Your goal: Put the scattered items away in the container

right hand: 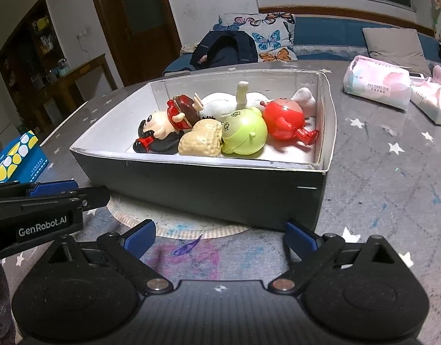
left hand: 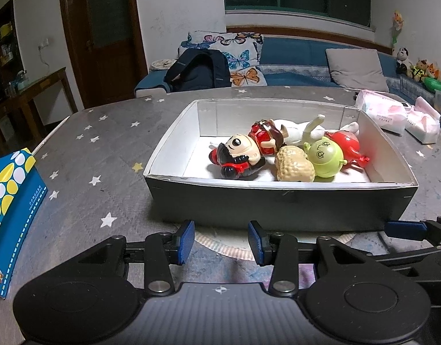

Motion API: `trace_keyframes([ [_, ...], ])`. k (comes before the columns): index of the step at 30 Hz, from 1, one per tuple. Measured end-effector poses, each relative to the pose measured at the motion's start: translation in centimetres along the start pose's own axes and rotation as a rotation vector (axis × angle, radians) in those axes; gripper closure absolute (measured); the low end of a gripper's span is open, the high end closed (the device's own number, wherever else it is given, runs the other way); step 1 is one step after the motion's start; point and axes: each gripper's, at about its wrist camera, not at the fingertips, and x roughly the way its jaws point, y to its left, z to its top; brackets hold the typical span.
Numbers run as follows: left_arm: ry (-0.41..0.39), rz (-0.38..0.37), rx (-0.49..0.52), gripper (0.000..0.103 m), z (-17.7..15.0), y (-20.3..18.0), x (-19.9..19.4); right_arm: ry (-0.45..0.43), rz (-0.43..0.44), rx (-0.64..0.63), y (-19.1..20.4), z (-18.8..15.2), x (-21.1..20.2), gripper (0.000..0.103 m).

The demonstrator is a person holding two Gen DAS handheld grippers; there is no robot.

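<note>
Box (left hand: 278, 204) sits on the grey star-print tabletop (left hand: 111, 132), dark outside, white inside, at 12 o'clock from both grippers. All toys are inside it, packed toward its right half.

Contents, left wrist view:
- Doll with black hair and red outfit (left hand: 243, 155) lies on its side at 9 o'clock in the cluster.
- Tan peanut-shaped toy (left hand: 295, 166) lies just beside the doll's head, touching the green round toy (left hand: 325, 155) at its 3 o'clock.
- Red round toy (left hand: 347, 146) lies at 2 o'clock from the green one, against it.
- White plush (left hand: 303, 132) lies behind them all, one limb sticking up.

Left gripper (left hand: 221, 243): blue pads parted to a moderate gap, nothing between them, hanging just short of the box's near wall. A pale round mat (left hand: 220, 247) lies on the table under the gap and runs under the box.

Right gripper (right hand: 220, 240): pads spread wide, nothing between them, low in front of the box's near wall. It shows at 3 o'clock in the left view, and the left one shows at 9 o'clock in the right view, so the two are side by side.

Elsewhere on the table: blue-and-yellow patterned carton (left hand: 10, 210) at 9 o'clock, two pink tissue packs (right hand: 378, 86) at 2 o'clock, well apart from the box. Behind the table stand a blue sofa (left hand: 295, 57), a butterfly cushion (left hand: 237, 54) and a dark backpack (left hand: 197, 69).
</note>
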Motion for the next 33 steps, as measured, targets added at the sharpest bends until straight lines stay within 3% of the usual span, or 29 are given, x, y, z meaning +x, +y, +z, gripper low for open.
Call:
trace_keyframes([
  [25,0.003,0.002,0.005,0.06,0.02,0.09,0.3,0.01,-0.003,0.005,0.12,-0.21,0.44,0.005],
  [33,-0.017,0.008,0.003,0.066,-0.01,0.3,0.26,0.011,-0.004,0.005,0.16,-0.27,0.5,0.005],
])
